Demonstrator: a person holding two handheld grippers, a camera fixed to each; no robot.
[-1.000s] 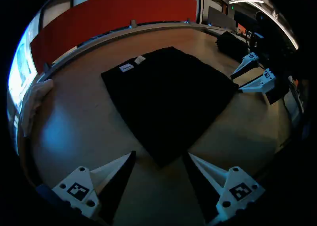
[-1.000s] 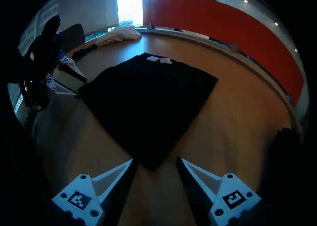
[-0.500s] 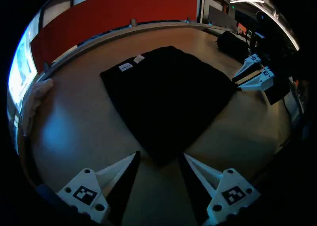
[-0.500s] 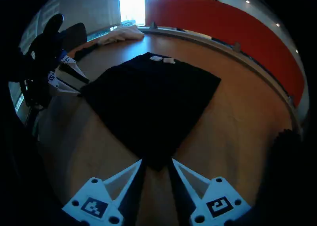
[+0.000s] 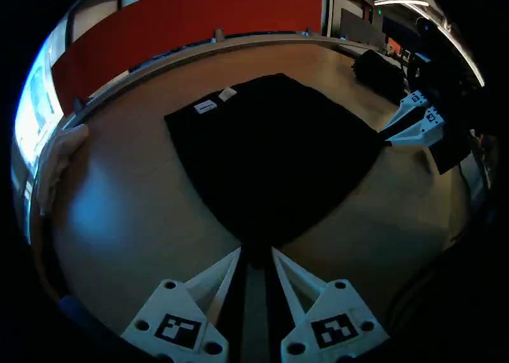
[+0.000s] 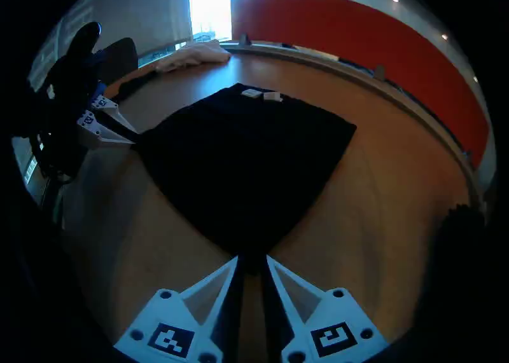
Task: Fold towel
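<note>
A black towel (image 5: 273,153) lies flat on the wooden table (image 5: 127,204), with two small white tags (image 5: 213,102) at its far corner. My left gripper (image 5: 256,256) is shut on the towel's near corner, and the cloth tip shows between the narrow fingertips. In the right gripper view, the same towel (image 6: 245,166) spreads ahead, and my right gripper (image 6: 252,262) is shut on the corner nearest it. Each gripper appears in the other's view at a side corner of the towel: the right gripper (image 5: 407,118) and the left gripper (image 6: 118,128).
A pale crumpled cloth (image 5: 60,153) (image 6: 191,54) lies by the table's far edge near the window. A dark bag (image 5: 375,70) sits on the table beyond the right gripper. A red wall panel (image 5: 191,20) runs behind the curved table edge.
Both grippers moved forward onto the towel's corners and their fingers went from open to shut on the cloth. The towel still lies flat.
</note>
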